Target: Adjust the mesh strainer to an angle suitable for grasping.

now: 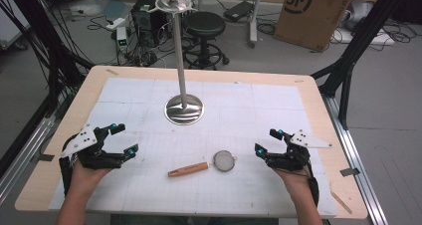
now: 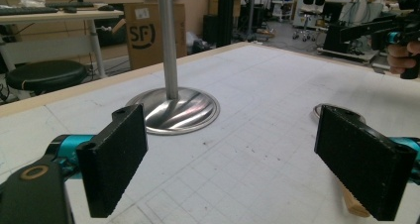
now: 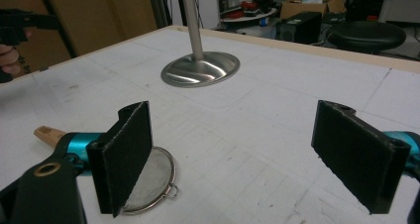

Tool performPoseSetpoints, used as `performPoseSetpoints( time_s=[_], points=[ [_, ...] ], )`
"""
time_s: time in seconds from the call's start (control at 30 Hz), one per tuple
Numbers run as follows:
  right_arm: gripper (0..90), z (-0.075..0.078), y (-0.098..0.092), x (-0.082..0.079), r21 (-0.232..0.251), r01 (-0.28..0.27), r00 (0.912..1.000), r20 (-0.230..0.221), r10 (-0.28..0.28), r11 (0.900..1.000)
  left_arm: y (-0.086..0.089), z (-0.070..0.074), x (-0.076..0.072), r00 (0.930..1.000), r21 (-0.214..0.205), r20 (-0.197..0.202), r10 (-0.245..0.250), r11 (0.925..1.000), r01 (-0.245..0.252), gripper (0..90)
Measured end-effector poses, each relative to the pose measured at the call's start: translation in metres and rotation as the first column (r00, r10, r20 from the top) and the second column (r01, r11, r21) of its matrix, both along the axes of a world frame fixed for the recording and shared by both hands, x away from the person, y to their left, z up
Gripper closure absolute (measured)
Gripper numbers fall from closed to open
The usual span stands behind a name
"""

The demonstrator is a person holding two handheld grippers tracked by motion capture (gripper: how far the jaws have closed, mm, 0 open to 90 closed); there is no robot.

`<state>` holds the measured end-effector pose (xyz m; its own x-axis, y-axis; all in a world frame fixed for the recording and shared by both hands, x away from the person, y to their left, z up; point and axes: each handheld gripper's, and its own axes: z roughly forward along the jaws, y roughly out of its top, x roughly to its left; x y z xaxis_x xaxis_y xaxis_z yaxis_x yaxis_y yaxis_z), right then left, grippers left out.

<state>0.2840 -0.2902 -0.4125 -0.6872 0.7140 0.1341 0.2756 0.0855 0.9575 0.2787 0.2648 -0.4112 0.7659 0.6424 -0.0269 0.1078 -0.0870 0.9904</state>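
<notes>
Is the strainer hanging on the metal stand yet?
No, the strainer lies flat on the table between the two claws, in front of the stand and apart from it.

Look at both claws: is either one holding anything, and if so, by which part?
Nothing is held. The left claw and right claw are both open, apart from the strainer lying between them.

Wooden-handled mesh strainer [image 1: 211, 164] — lying flat on the table.

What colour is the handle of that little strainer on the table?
Light brown wood, on the strainer handle; the high view shows it best.
</notes>
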Motion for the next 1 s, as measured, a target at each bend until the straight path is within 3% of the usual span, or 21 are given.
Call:
performPoseSetpoints(
  time_s=[1.0],
  points=[
    [15.1,-0.0012,0.0058,-0.0010,-0.034,-0.014,0.9999,-0.004,0.014,0.9993,0.0058,0.0018,-0.0022,1.0000,-0.020,0.009,0.004,0.9998,-0.003,13.5]
  ],
)
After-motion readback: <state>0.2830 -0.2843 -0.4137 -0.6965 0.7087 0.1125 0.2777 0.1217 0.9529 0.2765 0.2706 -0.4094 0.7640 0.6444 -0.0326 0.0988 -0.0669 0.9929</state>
